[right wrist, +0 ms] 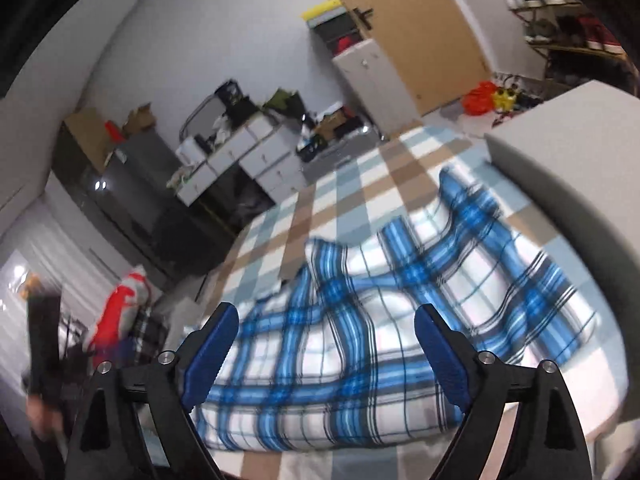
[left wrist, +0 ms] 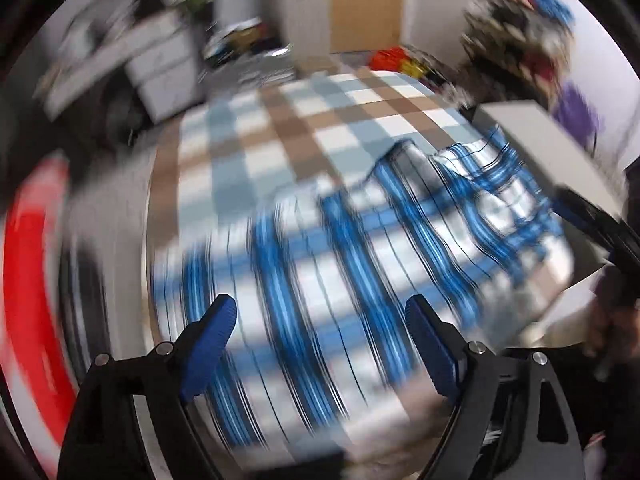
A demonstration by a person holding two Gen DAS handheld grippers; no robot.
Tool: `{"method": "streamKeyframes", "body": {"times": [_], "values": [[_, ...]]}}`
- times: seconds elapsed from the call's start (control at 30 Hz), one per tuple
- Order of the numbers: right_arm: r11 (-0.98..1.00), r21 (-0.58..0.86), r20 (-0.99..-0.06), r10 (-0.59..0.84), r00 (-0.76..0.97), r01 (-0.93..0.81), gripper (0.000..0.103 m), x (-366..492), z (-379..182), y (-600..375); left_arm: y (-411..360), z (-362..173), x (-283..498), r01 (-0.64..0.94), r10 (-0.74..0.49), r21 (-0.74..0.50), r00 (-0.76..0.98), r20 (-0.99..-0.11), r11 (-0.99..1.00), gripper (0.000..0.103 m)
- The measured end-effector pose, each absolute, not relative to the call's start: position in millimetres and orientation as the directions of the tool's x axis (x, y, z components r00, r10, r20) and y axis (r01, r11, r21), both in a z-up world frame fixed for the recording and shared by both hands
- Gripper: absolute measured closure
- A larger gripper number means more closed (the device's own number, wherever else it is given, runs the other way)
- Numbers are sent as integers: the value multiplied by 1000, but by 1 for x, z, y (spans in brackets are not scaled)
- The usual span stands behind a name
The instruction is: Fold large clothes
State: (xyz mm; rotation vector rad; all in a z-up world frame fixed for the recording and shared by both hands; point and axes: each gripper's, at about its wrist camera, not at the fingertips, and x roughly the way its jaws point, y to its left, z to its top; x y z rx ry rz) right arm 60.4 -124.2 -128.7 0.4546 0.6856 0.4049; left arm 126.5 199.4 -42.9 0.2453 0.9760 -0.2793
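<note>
My L gripper (left wrist: pixel 320 316) and R gripper (right wrist: pixel 326 322) both gape wide, nothing btwn the pads. Plaid shirt (right wrist: pixel 380 340) lies on the checked bed (right wrist: pixel 360 176) below me, spreading toward 1 o'clock. Grey box (right wrist: pixel 568 152) at 2 o'clock.

At upper right of your right view you have a tan wooden door (right wrist: pixel 420 20) in a pale grey wall (right wrist: pixel 180 40). White drawer cabinets (right wrist: pixel 256 152) sit centre left, a cluttered shelf rack (right wrist: pixel 560 20) top right.
</note>
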Motion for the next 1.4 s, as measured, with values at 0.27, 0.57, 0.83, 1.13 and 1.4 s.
{"method": "streamKeyframes", "body": {"times": [0.27, 0.57, 0.83, 1.13, 1.4], "values": [[798, 585, -544, 517, 661, -143, 12, 72, -152, -150, 183, -115, 241, 458, -161, -21, 270, -949, 889, 20], [788, 584, -531, 551, 643, -193, 12, 75, -148, -147, 185, -155, 263, 500, -211, -126, 118, -970, 857, 86], [786, 580, -540, 568, 622, -214, 12, 73, -149, -139, 204, -152, 250, 482, -169, -39, 229, -959, 875, 103], [787, 584, -543, 561, 624, -199, 12, 73, -151, -139, 241, -130, 248, 378, -175, -46, 313, -934, 925, 103], [757, 622, -522, 592, 614, -201, 12, 70, -149, -138, 212, -137, 251, 521, -194, -33, 257, -947, 853, 28]]}}
